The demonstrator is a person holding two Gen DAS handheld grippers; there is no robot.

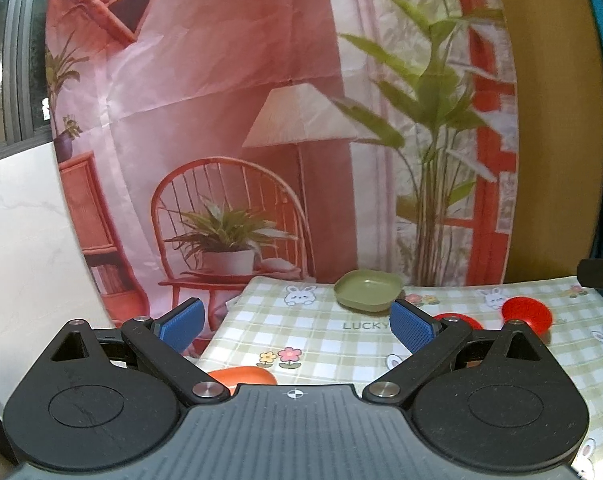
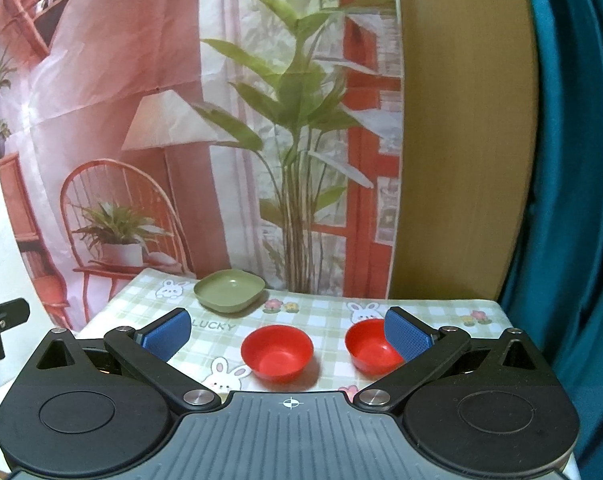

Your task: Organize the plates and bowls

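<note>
Two red bowls (image 2: 277, 352) (image 2: 371, 347) sit side by side mid-table on the checked cloth (image 2: 333, 312); a green dish (image 2: 229, 291) lies near the far edge. An orange dish (image 1: 243, 377) lies close beneath the left gripper (image 1: 297, 325). Both it and the right gripper (image 2: 287, 337) hover released, grasping nothing. Judged: sorting not begun; next, descend on a bowl rim for stacking.

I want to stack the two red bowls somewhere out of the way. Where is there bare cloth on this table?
Bare cloth lies between the green dish and the left red bowl, around the LUCKY print, and along the far right edge behind the right red bowl. The gap between the two bowls is narrow. An orange plate takes the near left corner.
</note>
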